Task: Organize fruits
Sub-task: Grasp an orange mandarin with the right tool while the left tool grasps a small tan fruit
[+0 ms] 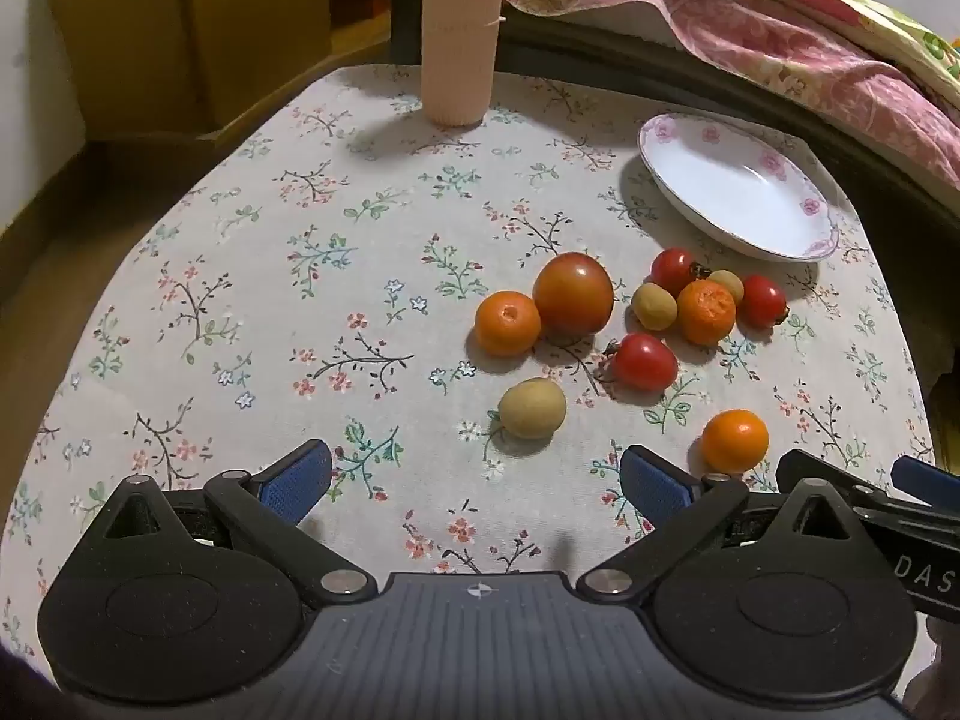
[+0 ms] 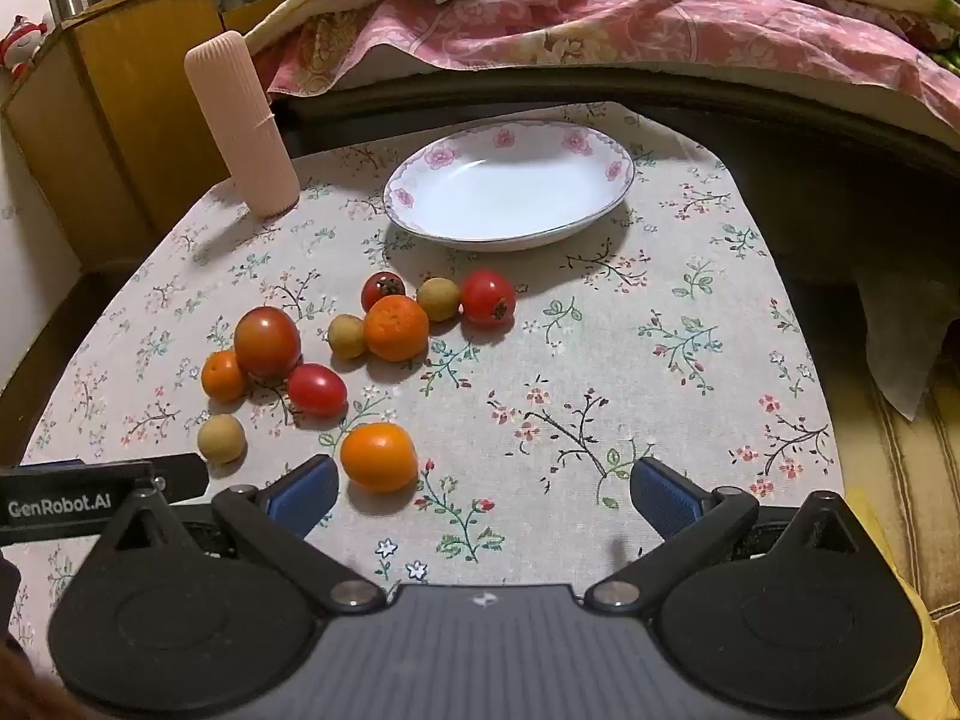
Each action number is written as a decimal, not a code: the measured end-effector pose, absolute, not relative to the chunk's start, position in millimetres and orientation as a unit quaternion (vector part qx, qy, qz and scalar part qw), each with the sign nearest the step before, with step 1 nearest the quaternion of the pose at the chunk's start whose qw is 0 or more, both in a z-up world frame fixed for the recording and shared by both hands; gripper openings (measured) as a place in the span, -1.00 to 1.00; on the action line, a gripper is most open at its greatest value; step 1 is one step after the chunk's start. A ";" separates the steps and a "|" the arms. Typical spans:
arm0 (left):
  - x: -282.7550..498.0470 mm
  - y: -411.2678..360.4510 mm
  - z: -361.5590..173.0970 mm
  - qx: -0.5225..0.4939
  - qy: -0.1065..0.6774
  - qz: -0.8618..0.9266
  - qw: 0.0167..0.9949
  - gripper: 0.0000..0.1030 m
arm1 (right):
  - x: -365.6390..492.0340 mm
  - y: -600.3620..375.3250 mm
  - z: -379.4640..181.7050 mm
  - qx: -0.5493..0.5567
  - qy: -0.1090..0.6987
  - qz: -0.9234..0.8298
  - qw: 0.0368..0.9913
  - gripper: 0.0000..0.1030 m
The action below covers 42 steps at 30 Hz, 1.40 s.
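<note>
Several fruits lie loose on the flowered tablecloth: a large tomato (image 1: 573,293) (image 2: 267,341), small red tomatoes (image 1: 644,361) (image 2: 316,389), oranges (image 1: 734,440) (image 2: 378,456) and tan longans (image 1: 532,408) (image 2: 221,437). An empty white plate with pink flowers (image 1: 690,138) (image 2: 420,180) sits behind them. My left gripper (image 1: 477,483) is open and empty, just short of the nearest longan. My right gripper (image 2: 483,495) is open and empty, its left finger beside the nearest orange.
A tall ribbed pink cylinder (image 1: 459,30) (image 2: 240,120) stands at the table's far left. A pink flowered blanket (image 2: 600,18) lies on a bed behind the table. A wooden cabinet (image 2: 120,108) stands at the left. The table edges drop off on both sides.
</note>
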<state>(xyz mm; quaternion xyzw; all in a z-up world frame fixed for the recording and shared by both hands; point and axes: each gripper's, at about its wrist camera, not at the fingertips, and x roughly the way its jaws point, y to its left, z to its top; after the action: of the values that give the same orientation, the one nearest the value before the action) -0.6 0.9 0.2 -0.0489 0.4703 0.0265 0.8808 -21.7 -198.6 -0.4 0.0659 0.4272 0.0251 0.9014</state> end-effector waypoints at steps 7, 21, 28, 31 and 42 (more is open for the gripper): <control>-0.8 2.6 -5.7 -0.076 0.481 0.029 0.873 1.00 | -20.4 -202.1 -1.1 0.069 0.430 0.027 0.900 1.00; 2.0 2.8 -6.4 -0.054 0.475 0.032 0.878 0.99 | -11.6 -187.2 -8.5 0.034 0.432 0.054 0.900 0.97; 4.7 4.8 -11.0 -0.044 0.475 0.028 0.878 0.96 | -3.5 -178.2 -10.9 0.019 0.436 0.090 0.895 0.71; 3.9 3.4 -12.5 -0.040 0.472 0.016 0.880 0.96 | 1.2 -173.2 -15.0 0.004 0.443 0.098 0.891 0.48; 13.1 -2.4 -21.6 -0.010 0.470 -0.010 0.882 0.91 | 15.5 -169.2 -23.0 0.013 0.472 0.150 0.869 -0.35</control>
<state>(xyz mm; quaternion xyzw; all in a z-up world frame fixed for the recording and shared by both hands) 13.1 -2.4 -21.6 -0.0102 0.4704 -0.0105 0.8823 15.5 -169.2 -23.0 0.0126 0.4718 0.1504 0.8687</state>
